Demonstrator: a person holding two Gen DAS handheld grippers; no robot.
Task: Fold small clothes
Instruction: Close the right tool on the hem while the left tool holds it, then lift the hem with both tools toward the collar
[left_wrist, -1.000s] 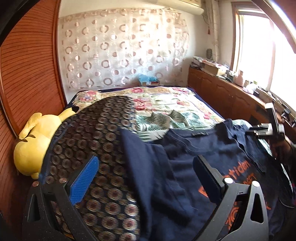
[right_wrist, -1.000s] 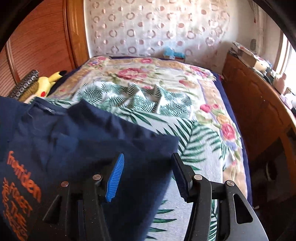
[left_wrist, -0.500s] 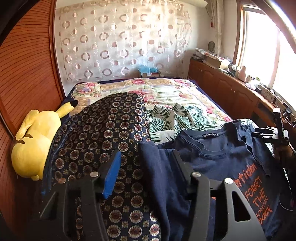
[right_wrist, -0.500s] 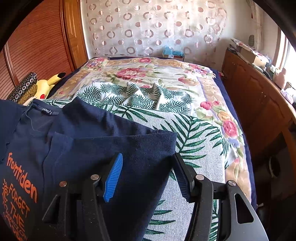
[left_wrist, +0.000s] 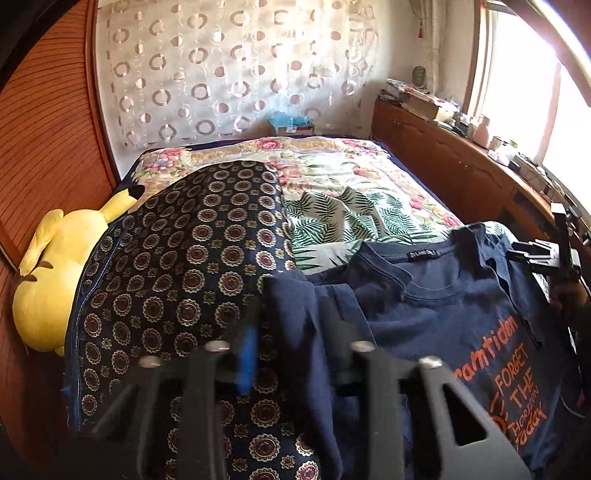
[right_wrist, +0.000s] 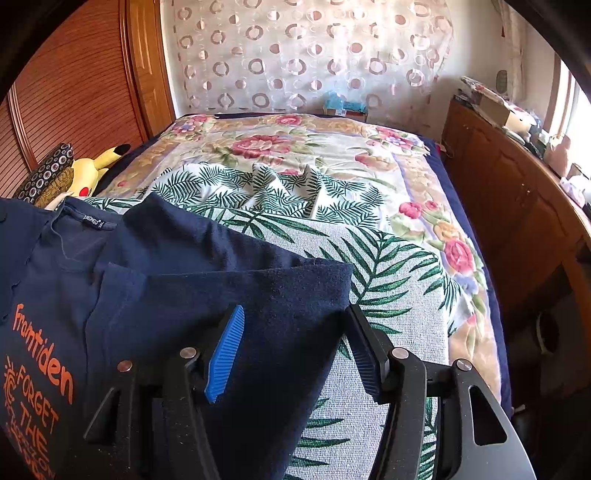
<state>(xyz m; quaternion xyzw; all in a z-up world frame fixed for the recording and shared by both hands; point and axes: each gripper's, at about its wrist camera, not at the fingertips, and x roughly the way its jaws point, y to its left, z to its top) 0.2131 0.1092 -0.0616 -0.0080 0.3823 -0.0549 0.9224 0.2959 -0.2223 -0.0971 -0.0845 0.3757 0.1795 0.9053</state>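
Note:
A navy T-shirt (left_wrist: 443, 317) with orange lettering lies face up on the bed, collar toward the headboard. My left gripper (left_wrist: 291, 332) is at its left sleeve, which lies over a patterned pillow. The jaws are closing, blurred, and the bunched sleeve fills the gap between them. In the right wrist view the T-shirt (right_wrist: 166, 266) spreads to the left. My right gripper (right_wrist: 295, 350) stands open over the other sleeve, and the cloth lies between its fingers without being pinched. That right gripper (left_wrist: 543, 258) also shows at the shirt's far edge.
A dark patterned pillow (left_wrist: 192, 266) and a yellow plush toy (left_wrist: 55, 280) lie at the left by the wooden wardrobe (left_wrist: 44, 140). The floral and leaf bedspread (right_wrist: 332, 177) stretches ahead. A low wooden cabinet (right_wrist: 517, 192) with clutter runs along the right.
My left gripper's jaws have come together from wide apart onto the left sleeve. The shirt now lies flatter, with its collar and lettering showing. The right gripper has hardly moved.

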